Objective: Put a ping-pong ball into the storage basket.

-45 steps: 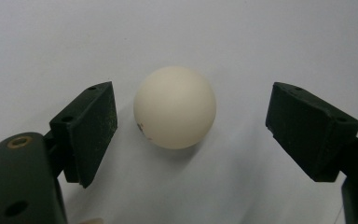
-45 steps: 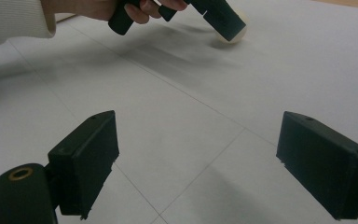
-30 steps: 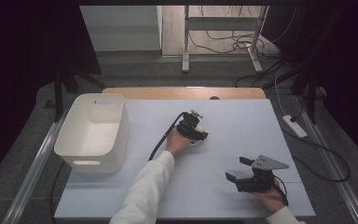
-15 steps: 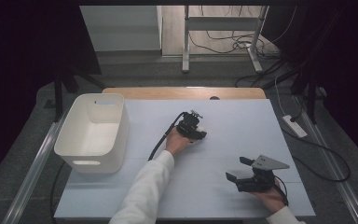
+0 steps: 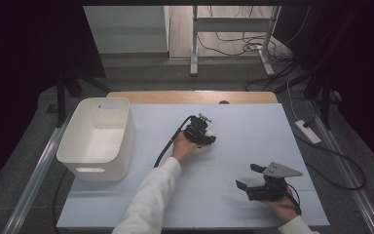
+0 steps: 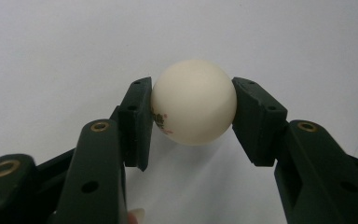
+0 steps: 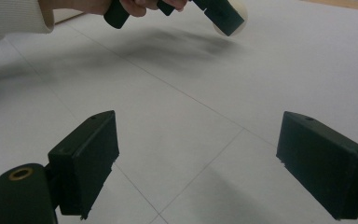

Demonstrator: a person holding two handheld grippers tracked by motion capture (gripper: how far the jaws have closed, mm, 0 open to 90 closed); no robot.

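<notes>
Ball: a cream table-tennis ball (image 6: 194, 101) sits mid-table, right of the white bin (image 5: 97, 138).
Handling: likely very light, smooth, prone to roll and dent; best held across its widest part.
Left gripper (image 6: 192, 116): jaws closed on the ball, one pad at each side.
Right gripper (image 7: 200, 163): jaws wide apart, empty, near right.

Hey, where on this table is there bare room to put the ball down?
Bare sheet lies between the white bin and the left gripper, which is shut on the ball, and along the far edge beyond it. The near right corner is taken by the open right gripper.
</notes>
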